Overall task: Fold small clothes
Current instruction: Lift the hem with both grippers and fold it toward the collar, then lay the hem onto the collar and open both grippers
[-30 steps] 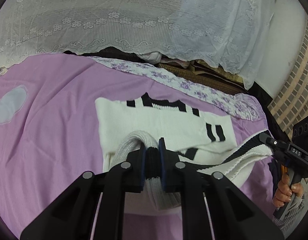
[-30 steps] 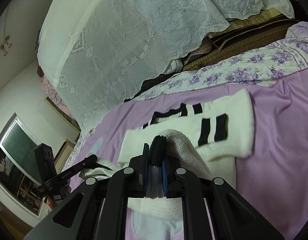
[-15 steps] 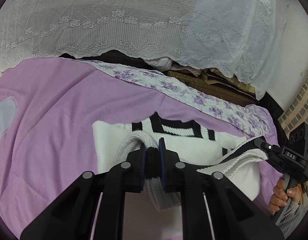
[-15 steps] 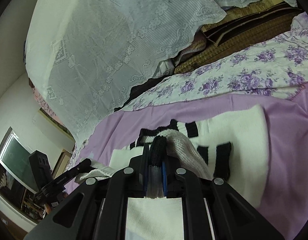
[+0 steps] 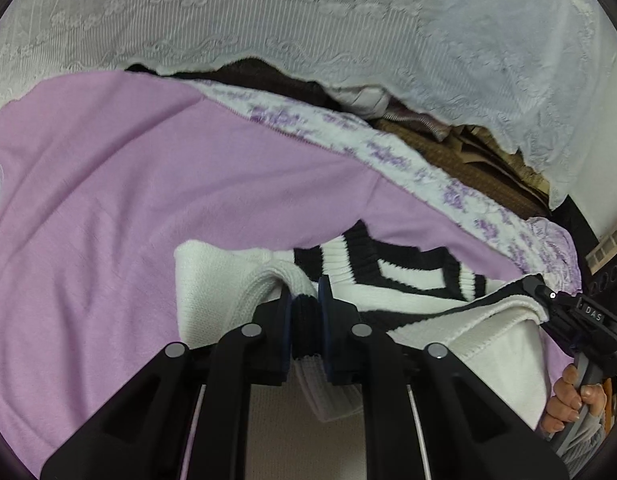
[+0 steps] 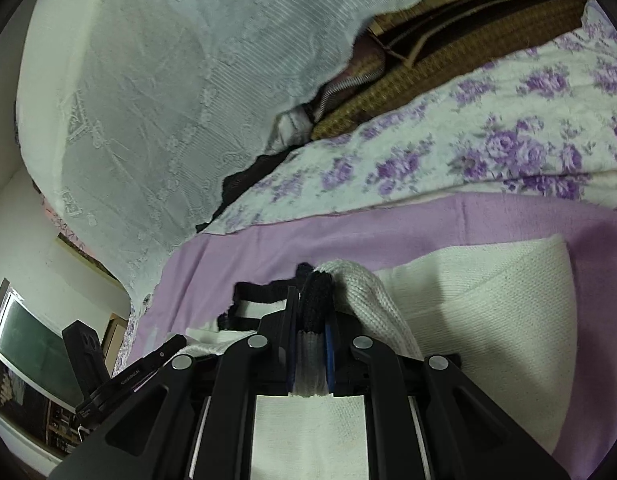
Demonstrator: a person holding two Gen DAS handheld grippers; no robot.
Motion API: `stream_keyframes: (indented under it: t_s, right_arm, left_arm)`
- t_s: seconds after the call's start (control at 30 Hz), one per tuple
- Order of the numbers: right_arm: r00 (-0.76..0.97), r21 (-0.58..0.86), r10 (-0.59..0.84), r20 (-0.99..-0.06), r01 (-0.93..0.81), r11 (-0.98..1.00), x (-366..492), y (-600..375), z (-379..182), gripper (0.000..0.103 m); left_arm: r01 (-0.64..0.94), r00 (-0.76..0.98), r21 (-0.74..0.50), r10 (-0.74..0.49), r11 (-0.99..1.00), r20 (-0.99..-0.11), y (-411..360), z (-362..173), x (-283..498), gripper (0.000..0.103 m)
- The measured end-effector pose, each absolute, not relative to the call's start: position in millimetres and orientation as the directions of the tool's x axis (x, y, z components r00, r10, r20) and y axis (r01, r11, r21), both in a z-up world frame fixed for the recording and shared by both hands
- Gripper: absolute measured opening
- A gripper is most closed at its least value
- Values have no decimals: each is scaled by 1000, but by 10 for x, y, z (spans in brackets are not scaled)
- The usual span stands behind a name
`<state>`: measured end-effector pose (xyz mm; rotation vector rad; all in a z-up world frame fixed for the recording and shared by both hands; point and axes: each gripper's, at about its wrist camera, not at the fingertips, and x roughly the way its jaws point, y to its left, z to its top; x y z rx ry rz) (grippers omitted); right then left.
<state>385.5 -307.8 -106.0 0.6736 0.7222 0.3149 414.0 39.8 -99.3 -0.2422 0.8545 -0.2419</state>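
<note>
The white knit sweater with black-striped trim lies on the lilac bed sheet, its near edge lifted and doubled over. The left gripper fingers are clamped on the ribbed hem; the right gripper fingers likewise pinch the black-and-white hem. Beyond lie a purple floral blanket, a brown woven mat and a white lace cover over piled bedding.

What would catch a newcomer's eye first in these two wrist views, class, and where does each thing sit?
First, the white knit sweater with black stripes, lying on the lilac bedspread and pinched at its hem by both the left gripper and the right gripper, jaws closed on the knit. Behind it, a lace cover drapes over piled bedding, with a purple floral sheet running along the bedspread's far edge.
</note>
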Motion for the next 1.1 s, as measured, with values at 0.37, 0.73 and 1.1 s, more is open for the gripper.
stream_keyframes:
  t_s: [0.37,0.73,1.1]
  right_arm:
    - [700,680,476,-533,18,733,3950,-3132,-1279,17]
    - [826,546,348,-443,-60,836,3594,-3049,-773,49]
    - [826,335,357,-435,-219,916,3350,-2515,-573,20]
  left_arm:
    - [96,621,-304,-296,948,-726,382,-1180,4219,17]
    - [100,777,-318,-274,943,-566,577,-623,3795,83]
    - [475,721,-69,-433,877,-541,-183,-612,3330,83]
